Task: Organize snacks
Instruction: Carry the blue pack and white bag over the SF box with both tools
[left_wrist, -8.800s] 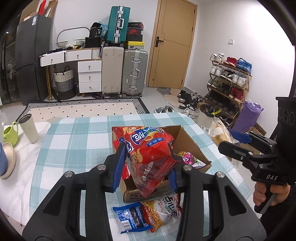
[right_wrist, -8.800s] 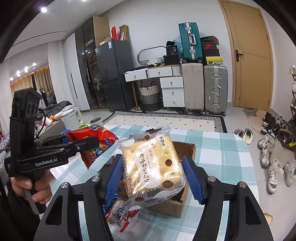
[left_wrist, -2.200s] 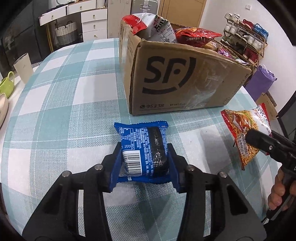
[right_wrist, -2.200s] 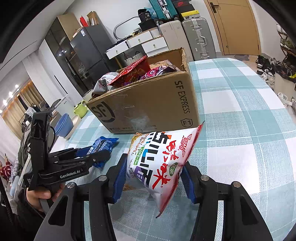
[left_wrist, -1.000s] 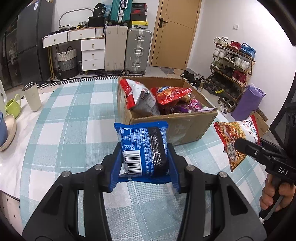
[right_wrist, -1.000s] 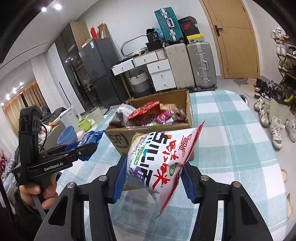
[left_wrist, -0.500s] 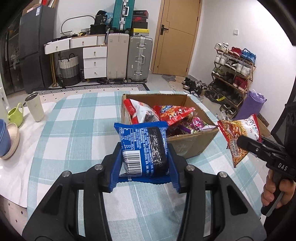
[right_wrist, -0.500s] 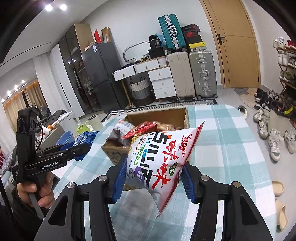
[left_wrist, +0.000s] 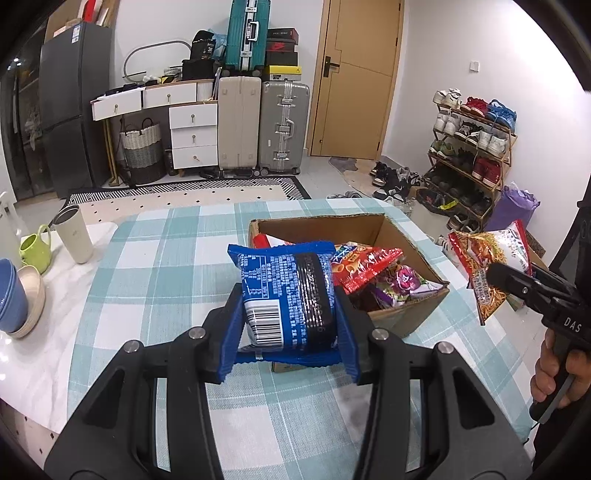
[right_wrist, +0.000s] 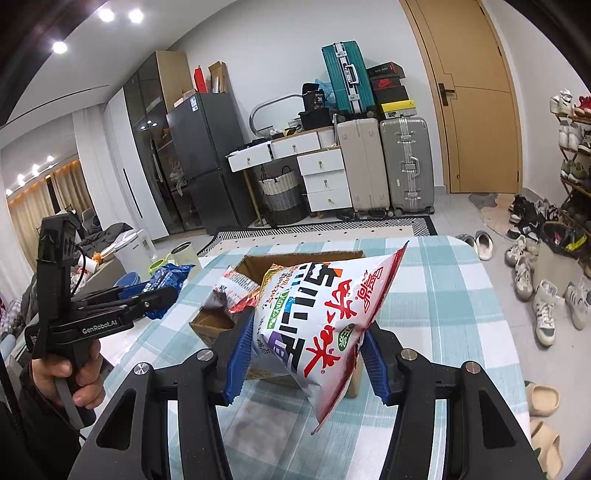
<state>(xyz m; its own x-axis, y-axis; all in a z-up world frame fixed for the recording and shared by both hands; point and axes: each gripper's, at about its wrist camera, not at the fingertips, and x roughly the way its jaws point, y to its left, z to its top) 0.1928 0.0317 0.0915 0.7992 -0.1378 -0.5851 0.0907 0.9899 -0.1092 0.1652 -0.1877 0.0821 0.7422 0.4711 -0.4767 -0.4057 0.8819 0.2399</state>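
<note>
Blue cookie pack, barcode facing camera

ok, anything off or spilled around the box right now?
Nothing spilled. The cardboard box sits upright on the checked tablecloth, packets inside. The left gripper holds a blue packet; the right gripper holds a white-and-red bag, tilted but intact.

Blue packet, red-white bag, teal-checked tablecloth.

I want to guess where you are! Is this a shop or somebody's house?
Most likely somebody's house, near the front door: a shoe rack full of shoes, stacked suitcases, a fridge and a checked table.
</note>
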